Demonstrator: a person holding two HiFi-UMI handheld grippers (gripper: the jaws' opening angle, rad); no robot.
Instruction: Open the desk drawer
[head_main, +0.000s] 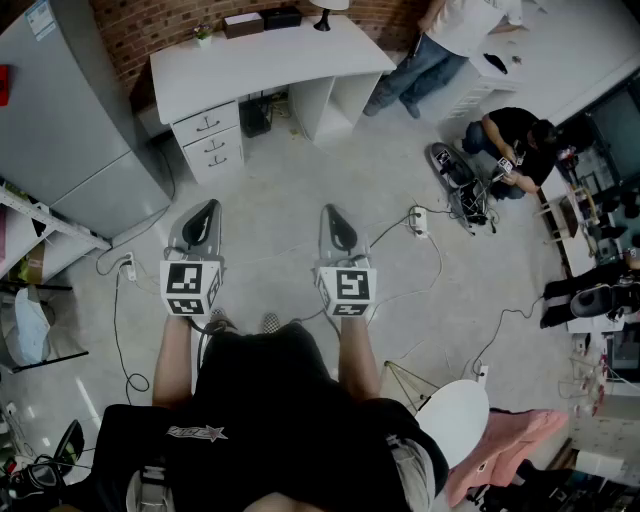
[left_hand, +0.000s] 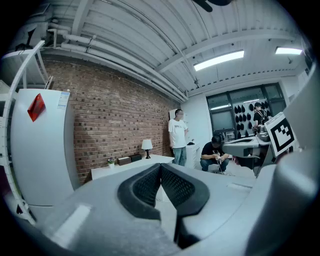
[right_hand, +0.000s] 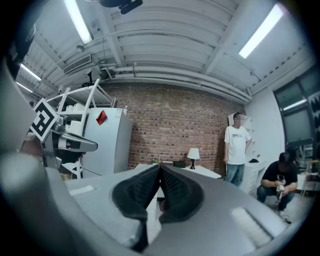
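The white desk (head_main: 270, 58) stands against the brick wall, well ahead of me across the floor. Its two drawers (head_main: 208, 138) sit one above the other at its left end, both closed, each with a small handle. My left gripper (head_main: 203, 212) and right gripper (head_main: 334, 215) are held side by side in front of my body, far short of the desk. In the left gripper view the left gripper (left_hand: 160, 165) has its pads meeting with nothing between them, and the desk (left_hand: 131, 167) shows beyond it. The right gripper (right_hand: 159, 166) is likewise shut and empty.
A grey refrigerator (head_main: 70, 120) stands left of the desk beside a white rack (head_main: 40, 225). Cables and a power strip (head_main: 418, 220) lie on the floor. One person (head_main: 455, 35) stands at the desk's right; another (head_main: 512, 140) crouches nearby. A lamp (head_main: 322, 14) is on the desk.
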